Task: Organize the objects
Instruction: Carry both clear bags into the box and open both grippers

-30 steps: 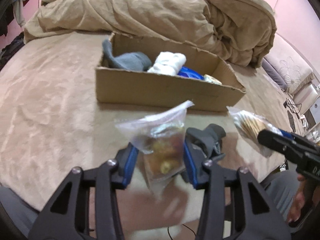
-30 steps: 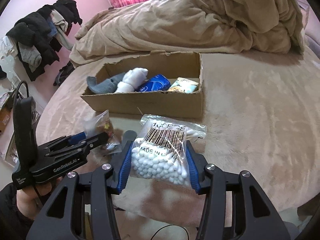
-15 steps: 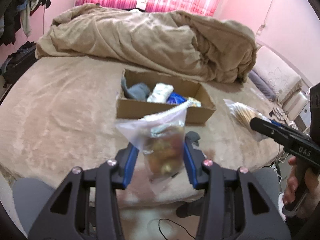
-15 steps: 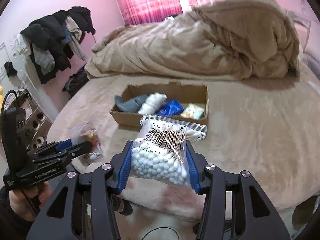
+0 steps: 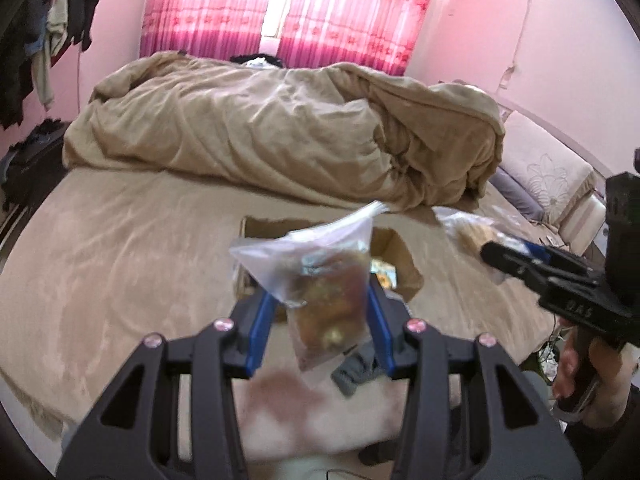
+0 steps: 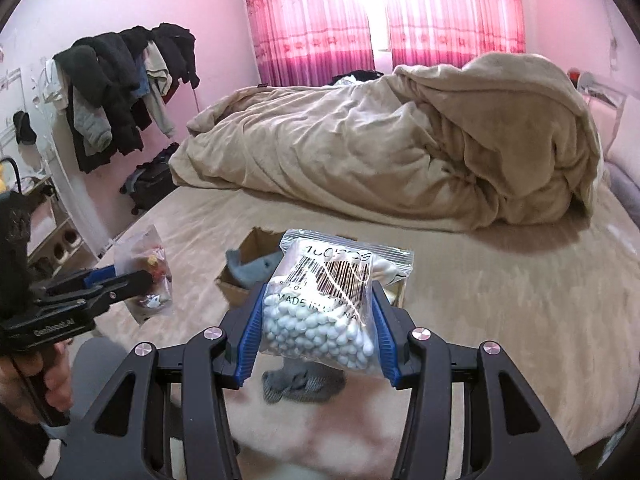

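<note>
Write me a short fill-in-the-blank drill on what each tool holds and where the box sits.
1. The right tool grips a clear bag of cotton ____.
2. The cardboard box sits on the ____.
3. The left tool grips a clear ____ of small mixed items.
4. The curtains are ____.

Missing words: swabs; bed; bag; pink

A clear zip bag of white cotton swabs (image 6: 320,312), barcode label facing up, hangs clamped above the near edge of the open cardboard box (image 6: 256,246) on the bed. A second clear bag of brownish snacks (image 5: 324,284) is held upright, left of the swab bag, near the box.
</note>
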Action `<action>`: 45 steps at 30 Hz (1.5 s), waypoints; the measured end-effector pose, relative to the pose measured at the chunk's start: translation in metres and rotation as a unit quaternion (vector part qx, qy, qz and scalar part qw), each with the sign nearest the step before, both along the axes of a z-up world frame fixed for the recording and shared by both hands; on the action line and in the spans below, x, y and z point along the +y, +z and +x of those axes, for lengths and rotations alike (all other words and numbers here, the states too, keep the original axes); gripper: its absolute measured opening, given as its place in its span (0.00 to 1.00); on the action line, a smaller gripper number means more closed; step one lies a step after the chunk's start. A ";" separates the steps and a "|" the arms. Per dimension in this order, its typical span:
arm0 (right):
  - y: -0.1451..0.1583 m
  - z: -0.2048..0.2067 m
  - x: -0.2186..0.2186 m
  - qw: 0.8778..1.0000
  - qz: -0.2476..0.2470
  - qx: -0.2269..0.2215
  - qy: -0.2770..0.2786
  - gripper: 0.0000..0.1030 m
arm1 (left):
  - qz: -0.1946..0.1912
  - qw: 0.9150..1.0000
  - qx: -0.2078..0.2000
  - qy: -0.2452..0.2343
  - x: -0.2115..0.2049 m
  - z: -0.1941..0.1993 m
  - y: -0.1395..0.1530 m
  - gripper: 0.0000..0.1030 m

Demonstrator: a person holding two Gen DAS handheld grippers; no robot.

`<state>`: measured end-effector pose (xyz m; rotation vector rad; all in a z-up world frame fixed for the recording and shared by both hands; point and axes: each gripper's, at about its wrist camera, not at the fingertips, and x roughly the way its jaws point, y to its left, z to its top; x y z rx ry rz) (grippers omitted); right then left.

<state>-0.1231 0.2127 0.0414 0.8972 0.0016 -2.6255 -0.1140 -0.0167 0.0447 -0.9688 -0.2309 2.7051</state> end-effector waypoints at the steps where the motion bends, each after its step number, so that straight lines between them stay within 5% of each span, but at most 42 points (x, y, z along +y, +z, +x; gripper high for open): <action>1: -0.001 -0.006 -0.001 1.000 0.003 0.002 0.000 0.50 | -0.002 1.000 0.004 -0.003 0.002 -0.006 0.001 0.43; 7: -0.013 -0.043 -0.007 1.000 0.004 -0.001 0.001 0.50 | -0.031 0.999 -0.005 -0.016 0.014 -0.059 -0.013 0.43; 16: -0.057 -0.096 -0.011 1.000 0.014 -0.023 -0.008 0.50 | -0.042 0.998 -0.050 -0.023 0.021 -0.130 -0.071 0.43; 27: -0.122 -0.145 -0.006 0.997 0.012 -0.076 -0.020 0.51 | -0.054 0.995 -0.085 -0.017 0.022 -0.170 -0.119 0.44; 31: -0.136 -0.149 -0.009 0.996 0.020 -0.088 -0.020 0.54 | -0.071 0.994 -0.085 -0.015 0.025 -0.170 -0.120 0.47; 36: -0.135 -0.141 -0.013 0.996 0.036 -0.072 -0.027 0.67 | -0.065 0.995 -0.076 -0.007 0.017 -0.161 -0.106 0.65; 45: -0.111 -0.105 -0.014 0.998 0.022 -0.060 -0.031 0.68 | -0.059 0.997 -0.056 0.007 0.002 -0.125 -0.071 0.65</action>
